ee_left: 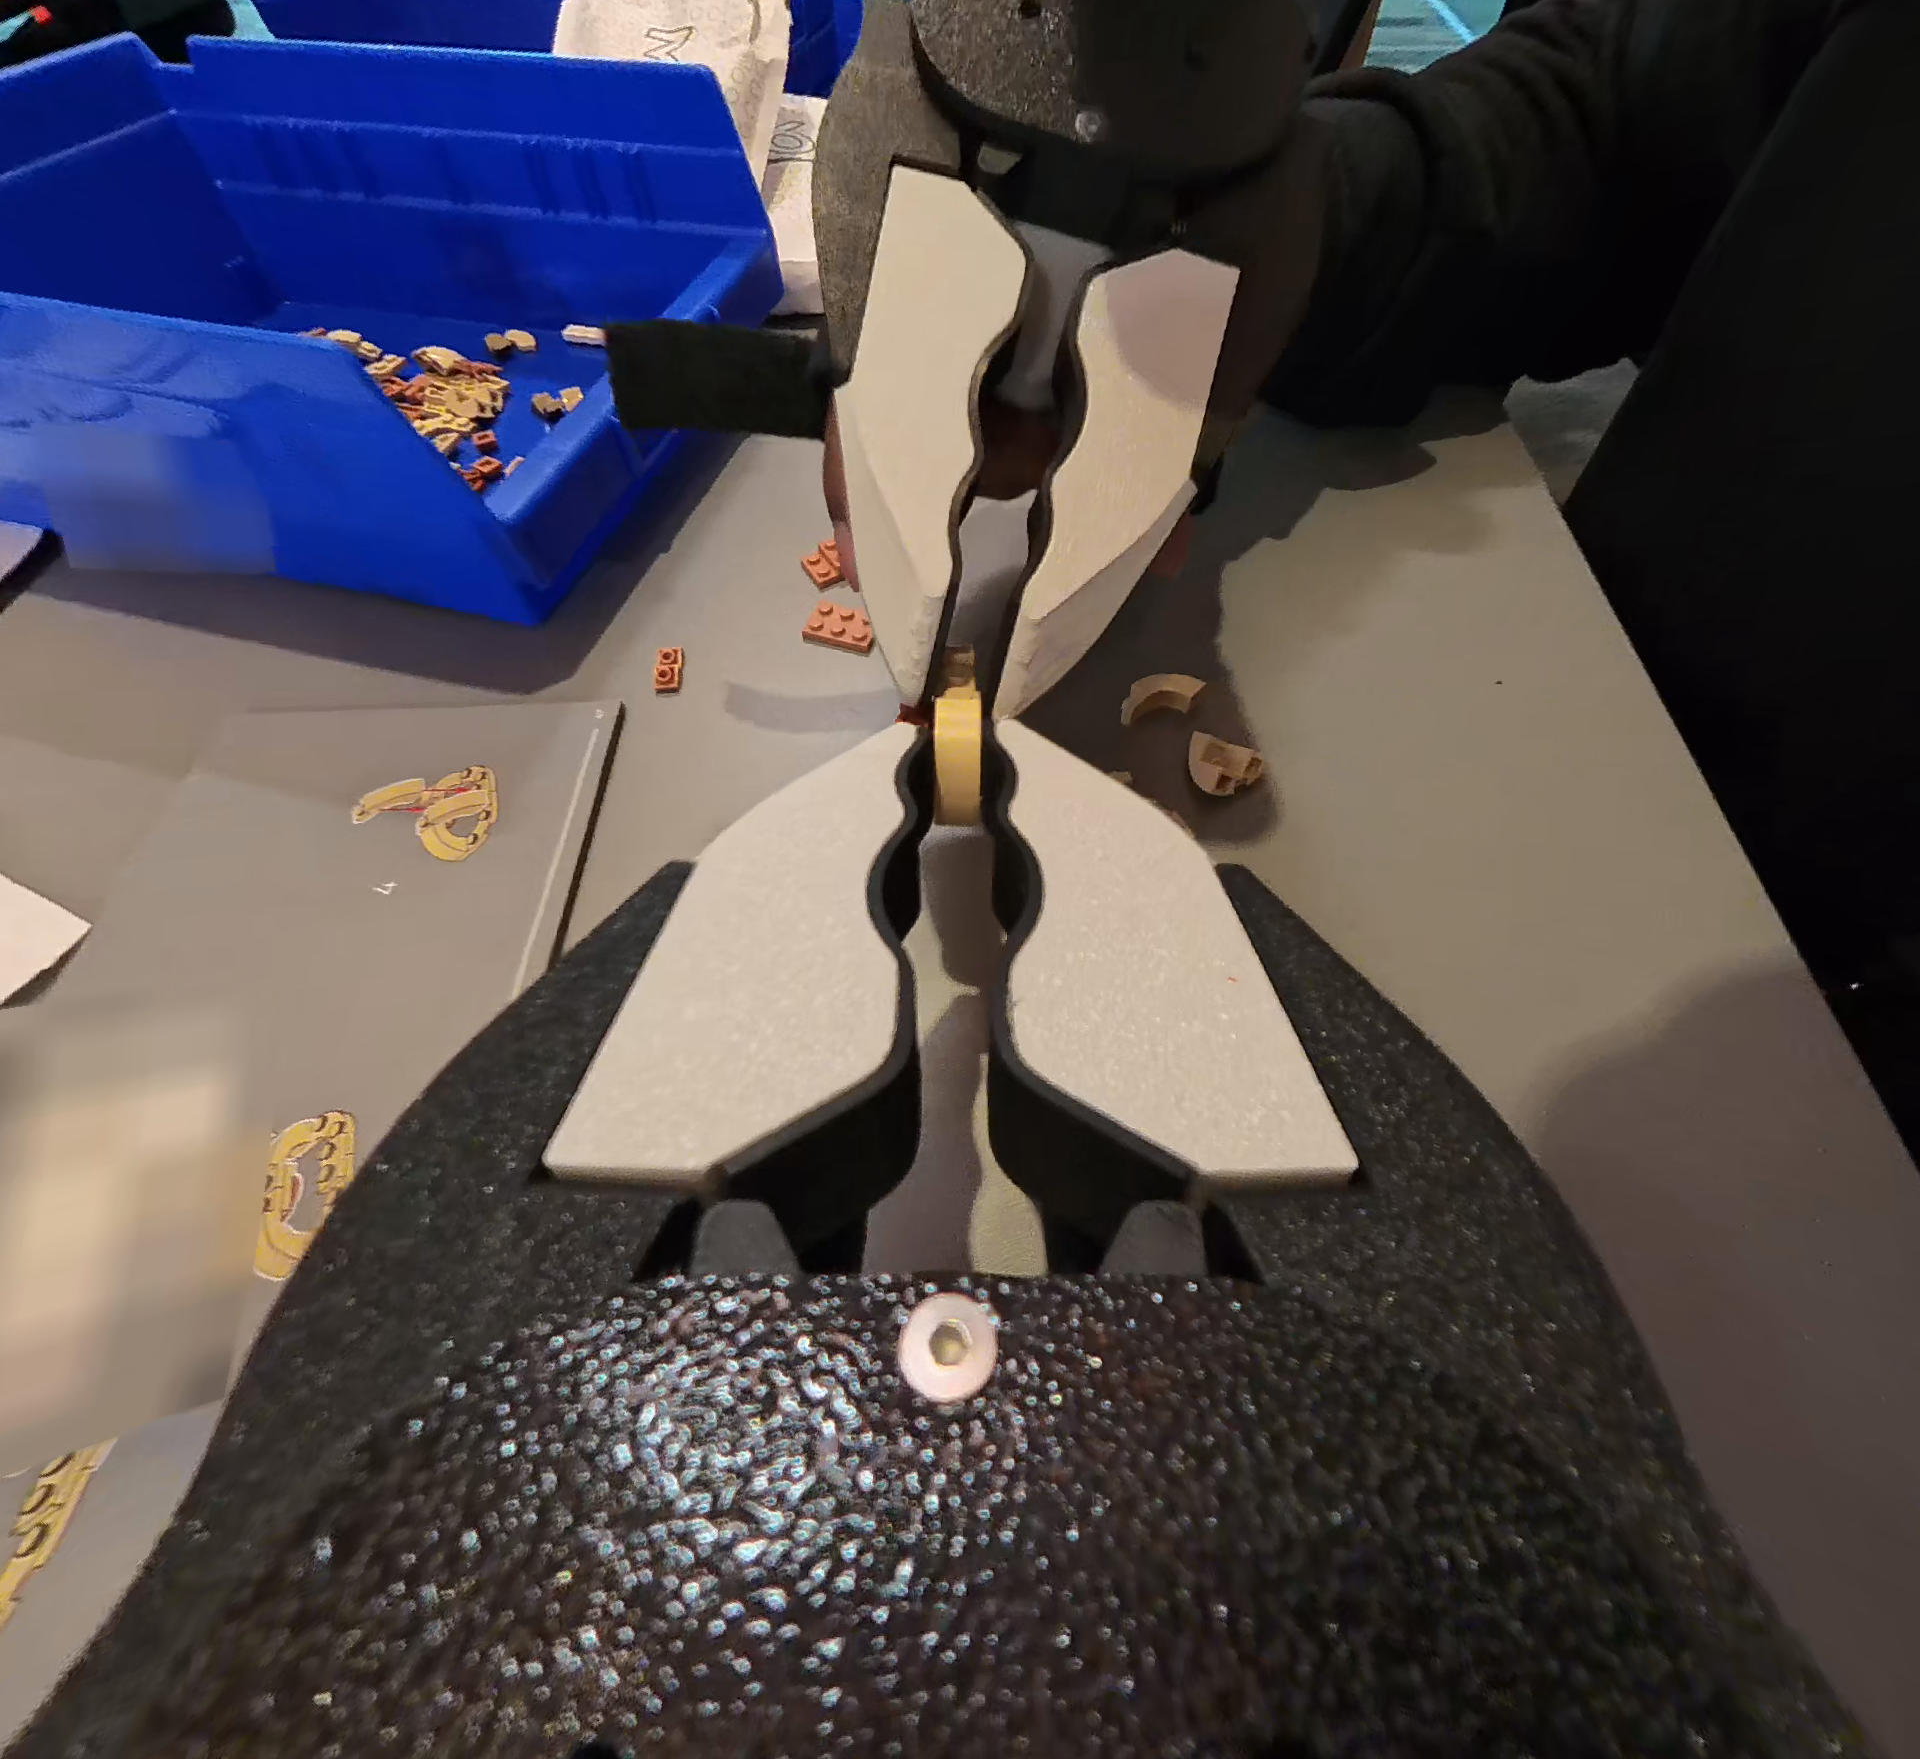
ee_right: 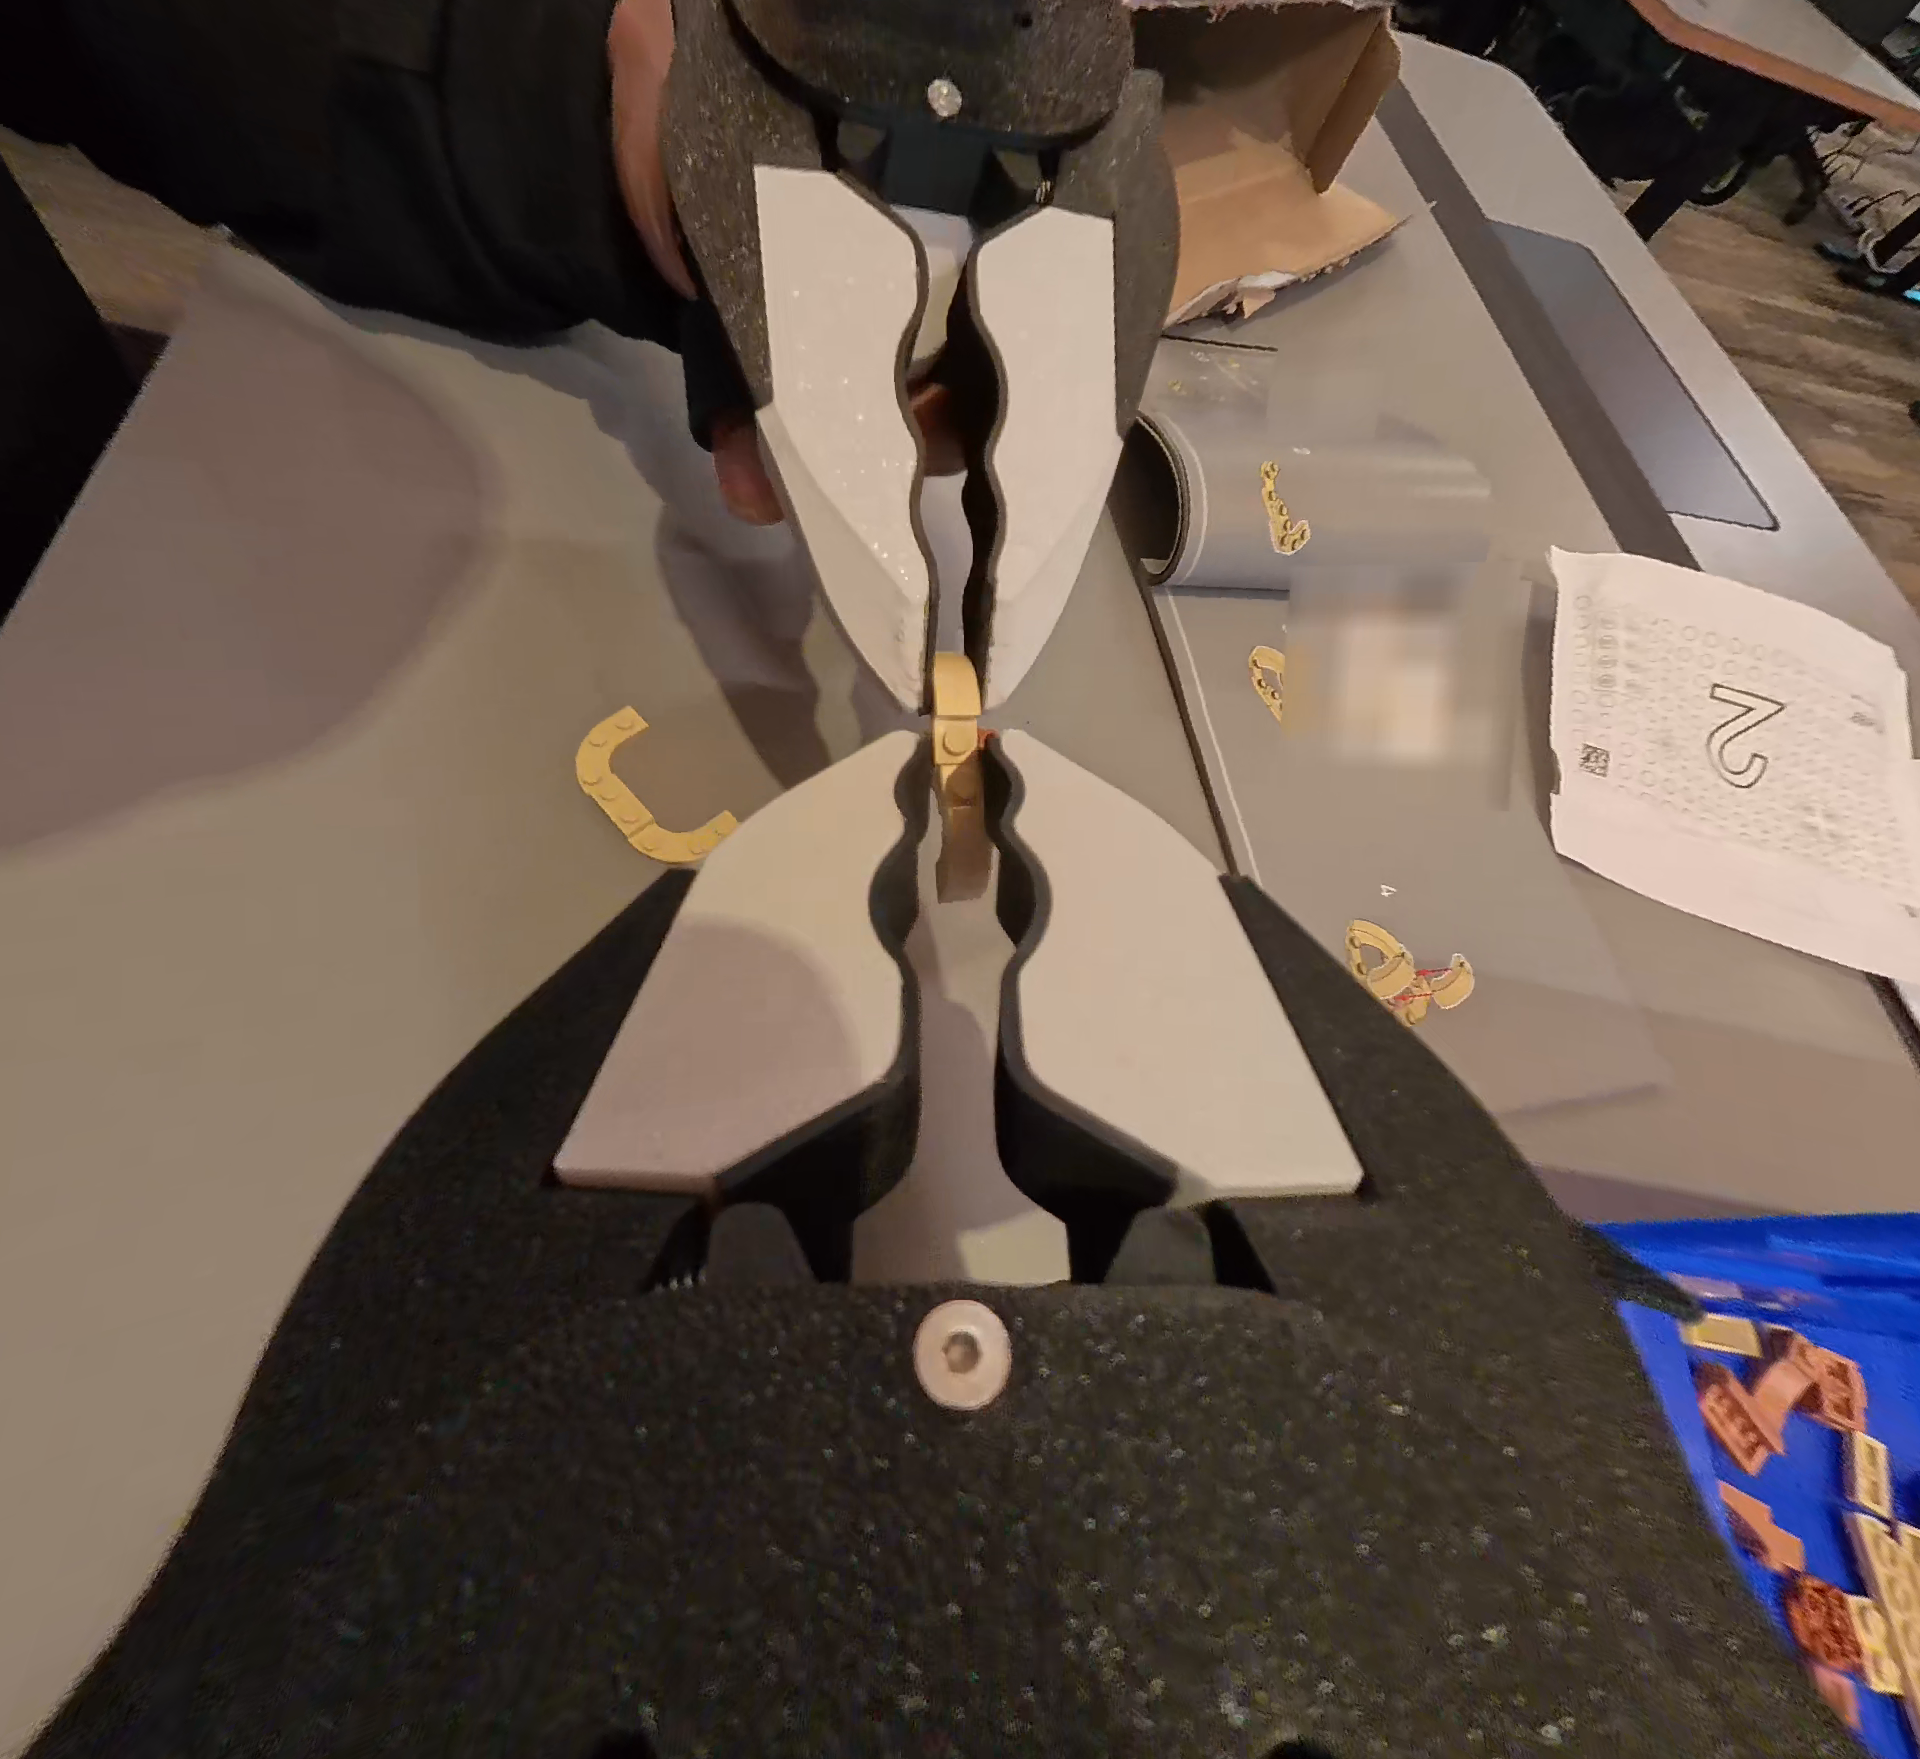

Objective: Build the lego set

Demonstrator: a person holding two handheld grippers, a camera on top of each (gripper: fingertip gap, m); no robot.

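At the bottom of the left wrist view, the left gripper (ee_left: 956, 774) fills the frame, its grey fingers nearly closed on a tan curved lego piece (ee_left: 956, 764) pinched upright at their tips in the middle of the frame. Directly beyond, tip to tip, the right gripper (ee_left: 971, 670) points back from the upper centre, held by a black-sleeved arm (ee_left: 1507, 203) coming in from the upper right; its jaws are also almost closed around the same tan assembly. To the left lies a grey instruction booklet (ee_left: 364, 857). Just right of the tips, two tan arch pieces (ee_left: 1195, 733) rest on the grey table (ee_left: 1455, 774), and small brown plates (ee_left: 836, 626) lie just left. Farther, in the upper left, a blue bin (ee_left: 364, 255) holds a heap of loose brown and tan pieces.

In the right wrist view, the right gripper (ee_right: 956, 753) grips the tan piece (ee_right: 956, 774) at the frame's centre, meeting the left gripper (ee_right: 951, 681). A tan U-shaped assembly (ee_right: 634, 795) lies on the table at the left, a white paper bag (ee_right: 1725, 753) at the right, and a torn cardboard box (ee_right: 1288, 182) farther back.
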